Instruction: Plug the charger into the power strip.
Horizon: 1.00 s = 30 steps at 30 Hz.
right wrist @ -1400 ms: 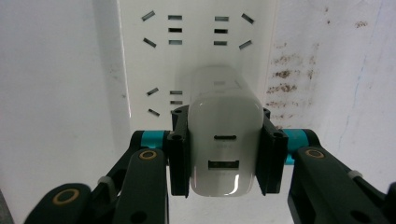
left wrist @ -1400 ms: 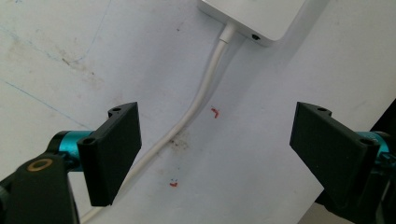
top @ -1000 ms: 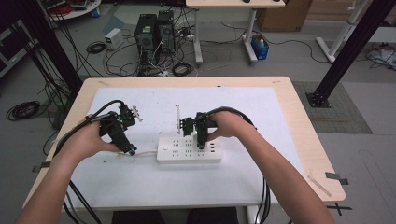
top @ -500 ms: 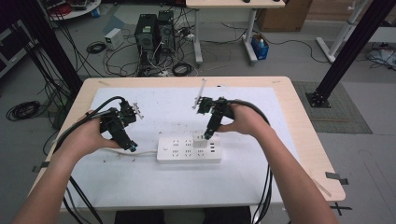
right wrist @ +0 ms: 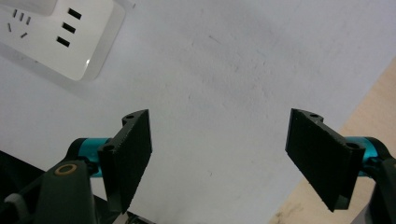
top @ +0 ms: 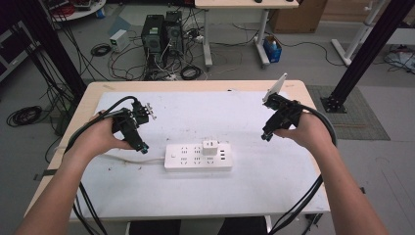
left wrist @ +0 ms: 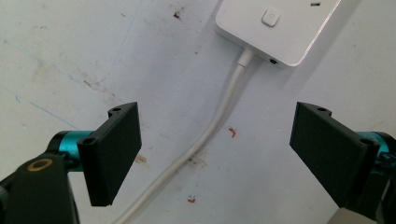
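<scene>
A white power strip (top: 197, 156) lies flat near the middle of the white mat, with a small white adapter plug (top: 211, 146) seated in its top. Its white cable (left wrist: 212, 126) runs off the left end (left wrist: 275, 28) toward the table's left side. My left gripper (top: 143, 148) hovers just left of the strip, open, its jaws straddling the cable above the mat (left wrist: 219, 149). Far to the right, my right gripper (top: 265, 135) is open and empty over bare mat (right wrist: 219, 149), and the strip's right end with USB slots (right wrist: 60, 35) shows at the top left of the right gripper view.
The white mat (top: 274, 196) covers most of the wooden table (top: 299, 88), whose bare edge (right wrist: 369, 121) lies close to the right gripper. Computer towers (top: 161, 34), cables and another desk stand on the floor beyond the table. A black frame post (top: 372, 49) rises at the right.
The right gripper has lifted off the power strip and swung out to the right side of the mat, leaving the adapter plugged in. The left gripper has stayed beside the strip's left end.
</scene>
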Each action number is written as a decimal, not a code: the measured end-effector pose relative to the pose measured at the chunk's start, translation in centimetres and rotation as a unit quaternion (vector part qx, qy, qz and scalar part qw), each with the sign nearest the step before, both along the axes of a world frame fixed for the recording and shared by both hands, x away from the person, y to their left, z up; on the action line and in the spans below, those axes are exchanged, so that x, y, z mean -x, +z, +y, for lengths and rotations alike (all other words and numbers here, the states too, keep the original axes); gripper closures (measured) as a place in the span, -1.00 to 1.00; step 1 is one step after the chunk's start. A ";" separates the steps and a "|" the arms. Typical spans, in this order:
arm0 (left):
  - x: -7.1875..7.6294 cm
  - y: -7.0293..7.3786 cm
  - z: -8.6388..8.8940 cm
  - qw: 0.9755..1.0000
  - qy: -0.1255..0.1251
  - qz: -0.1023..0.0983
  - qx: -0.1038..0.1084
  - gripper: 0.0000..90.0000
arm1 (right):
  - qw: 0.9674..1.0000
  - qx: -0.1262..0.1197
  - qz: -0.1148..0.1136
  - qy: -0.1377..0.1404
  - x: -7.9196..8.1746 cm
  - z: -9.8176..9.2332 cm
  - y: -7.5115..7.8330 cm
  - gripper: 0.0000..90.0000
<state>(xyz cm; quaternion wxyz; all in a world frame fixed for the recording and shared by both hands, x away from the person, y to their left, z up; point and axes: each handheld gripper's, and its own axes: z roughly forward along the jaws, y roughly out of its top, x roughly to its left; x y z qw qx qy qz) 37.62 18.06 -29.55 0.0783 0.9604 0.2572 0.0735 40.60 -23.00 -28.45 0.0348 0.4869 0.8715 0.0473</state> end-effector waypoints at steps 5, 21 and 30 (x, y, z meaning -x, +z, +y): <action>-0.1 0.3 -0.3 1.000 0.000 -0.002 0.001 -0.63 | 1.000 0.002 0.000 -0.012 0.2 -0.7 0.3 -0.50; 0.1 0.7 -0.9 1.000 -0.002 -0.005 -0.002 -0.63 | 1.000 0.006 -0.007 -0.017 0.6 -1.4 0.6 -0.50; 0.0 0.5 -1.1 1.000 -0.004 -0.004 -0.002 -0.63 | 1.000 0.009 -0.011 -0.011 0.7 -1.3 0.4 -0.50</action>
